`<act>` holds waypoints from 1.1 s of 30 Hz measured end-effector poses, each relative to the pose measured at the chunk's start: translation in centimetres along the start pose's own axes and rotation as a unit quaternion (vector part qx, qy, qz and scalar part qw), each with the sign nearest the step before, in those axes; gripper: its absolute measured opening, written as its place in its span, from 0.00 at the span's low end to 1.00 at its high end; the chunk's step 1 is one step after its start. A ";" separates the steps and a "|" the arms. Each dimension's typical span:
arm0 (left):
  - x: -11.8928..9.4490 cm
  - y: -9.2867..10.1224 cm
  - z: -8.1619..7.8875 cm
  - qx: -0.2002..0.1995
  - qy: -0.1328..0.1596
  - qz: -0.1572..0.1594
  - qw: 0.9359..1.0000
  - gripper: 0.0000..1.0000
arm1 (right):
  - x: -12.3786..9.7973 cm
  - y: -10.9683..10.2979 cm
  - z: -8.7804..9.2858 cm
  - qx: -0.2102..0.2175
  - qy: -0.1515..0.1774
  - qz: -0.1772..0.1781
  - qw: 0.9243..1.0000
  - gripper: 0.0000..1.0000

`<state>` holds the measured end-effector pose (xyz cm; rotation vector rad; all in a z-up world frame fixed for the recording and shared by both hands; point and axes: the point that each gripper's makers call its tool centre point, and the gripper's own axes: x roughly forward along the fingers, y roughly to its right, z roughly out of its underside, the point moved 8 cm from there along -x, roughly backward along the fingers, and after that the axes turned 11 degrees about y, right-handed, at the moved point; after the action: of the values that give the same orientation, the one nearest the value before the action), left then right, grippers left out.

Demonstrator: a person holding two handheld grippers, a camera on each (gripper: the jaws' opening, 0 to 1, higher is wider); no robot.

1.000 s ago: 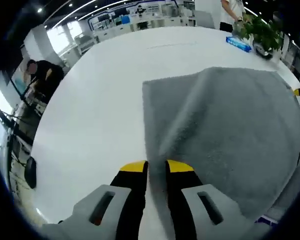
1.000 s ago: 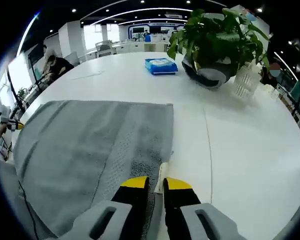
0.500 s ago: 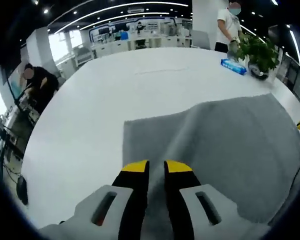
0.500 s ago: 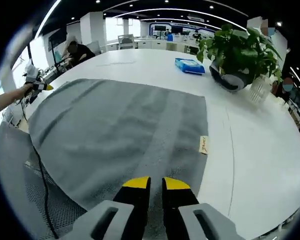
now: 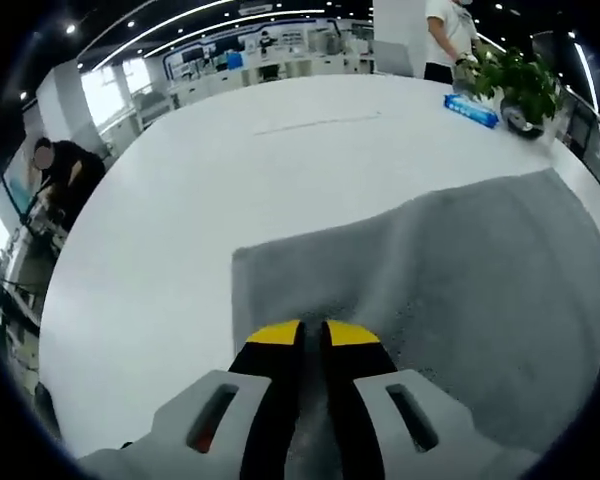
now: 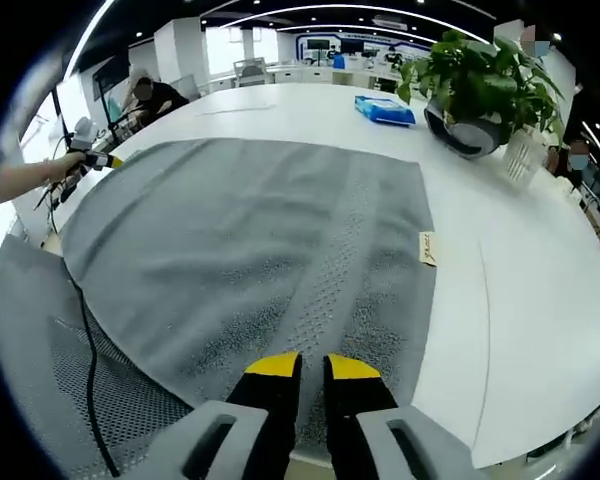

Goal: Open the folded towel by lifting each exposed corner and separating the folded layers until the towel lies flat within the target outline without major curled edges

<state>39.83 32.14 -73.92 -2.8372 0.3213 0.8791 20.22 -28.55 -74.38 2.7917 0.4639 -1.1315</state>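
Gripping a grey towel [image 6: 250,240] by its near edge, both grippers are clamped shut. Left gripper [image 5: 310,335] and right gripper [image 6: 312,366] hold it over a white table [image 5: 230,170].

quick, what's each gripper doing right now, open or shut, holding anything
Left gripper: shut on the grey towel, pinching its near edge.
Right gripper: shut on the same towel's near edge, at the other end.
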 end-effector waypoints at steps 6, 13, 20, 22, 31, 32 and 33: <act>0.2 -1.6 0.1 -0.024 0.011 -0.010 1.000 0.11 | 0.1 0.2 -0.1 0.004 -0.001 0.002 1.000 0.04; -0.9 0.1 -0.6 -0.108 0.045 0.012 0.993 0.12 | 0.1 0.2 -0.3 0.035 0.006 -0.001 0.999 0.07; -5.5 4.2 -0.3 -0.071 0.094 0.037 0.992 0.27 | 0.4 -0.4 -2.9 0.034 0.060 -0.014 0.998 0.22; -6.6 5.6 0.8 -0.044 0.078 0.056 0.994 0.35 | 0.9 -0.6 -3.7 0.027 0.076 -0.020 0.997 0.33; -10.4 11.1 5.1 -0.026 0.066 0.104 0.992 0.72 | 3.7 -1.9 -3.7 -0.024 0.086 -0.055 0.995 0.88; -10.6 11.3 5.5 -0.029 0.070 0.102 0.992 0.76 | 3.8 -1.9 -3.5 -0.023 0.084 -0.056 0.995 0.90; -10.6 11.4 5.7 -0.032 0.072 0.100 0.992 0.81 | 3.9 -2.0 -3.4 -0.022 0.084 -0.057 0.995 0.93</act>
<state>25.36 24.01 -73.45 -2.9733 0.6170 0.7301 24.51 -25.06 -74.60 2.8671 0.6639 -0.8971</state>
